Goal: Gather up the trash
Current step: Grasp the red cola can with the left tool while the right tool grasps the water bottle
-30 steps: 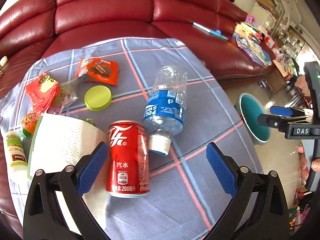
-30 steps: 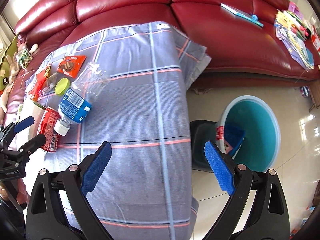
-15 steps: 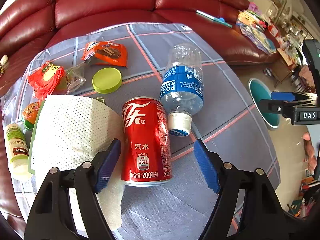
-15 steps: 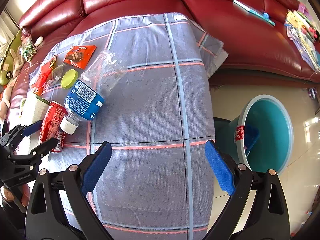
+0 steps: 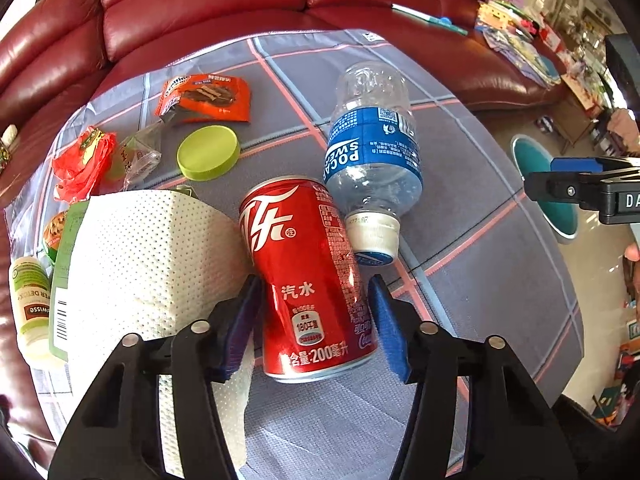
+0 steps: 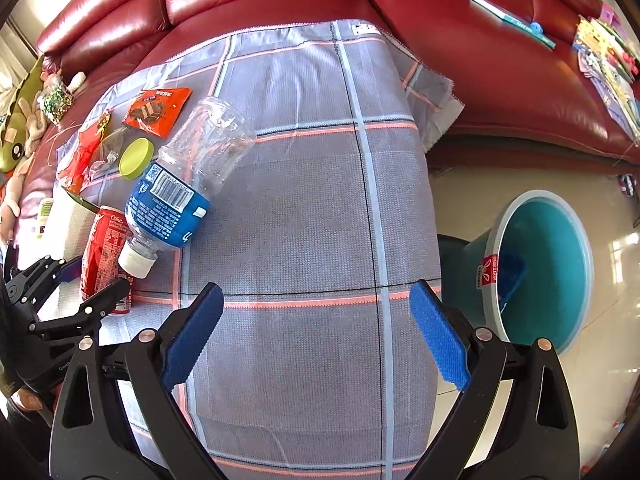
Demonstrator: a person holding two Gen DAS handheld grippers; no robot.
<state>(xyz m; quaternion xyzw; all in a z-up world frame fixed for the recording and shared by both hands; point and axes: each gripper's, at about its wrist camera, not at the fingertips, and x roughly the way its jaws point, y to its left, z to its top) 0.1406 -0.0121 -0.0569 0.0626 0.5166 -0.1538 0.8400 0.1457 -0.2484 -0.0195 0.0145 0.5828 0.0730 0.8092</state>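
A red soda can [image 5: 308, 272] lies on the grey checked cloth [image 5: 480, 280]. My left gripper [image 5: 312, 320] straddles its lower half; the jaws are closing, and both blue pads [image 5: 384, 320] touch the can's sides. A clear bottle with a blue label [image 5: 372, 152] lies beside the can, its white cap against it. In the right wrist view the same can [image 6: 100, 252] and bottle [image 6: 180, 192] are at the left, with the left gripper [image 6: 92, 280] on the can. My right gripper [image 6: 316, 332] hangs open over bare cloth, holding nothing.
A teal bin [image 6: 536, 196] stands on the floor right of the cloth. Paper towel [image 5: 152, 256], a green lid [image 5: 208, 152], an orange wrapper [image 5: 204, 98], red plastic [image 5: 80, 160] and a small white bottle [image 5: 32, 300] lie left of the can. A red sofa [image 6: 500, 60] is behind.
My left gripper has come down over the red can and its jaws have narrowed from wide open to the can's sides. The right gripper shifted a little to the left over the cloth.
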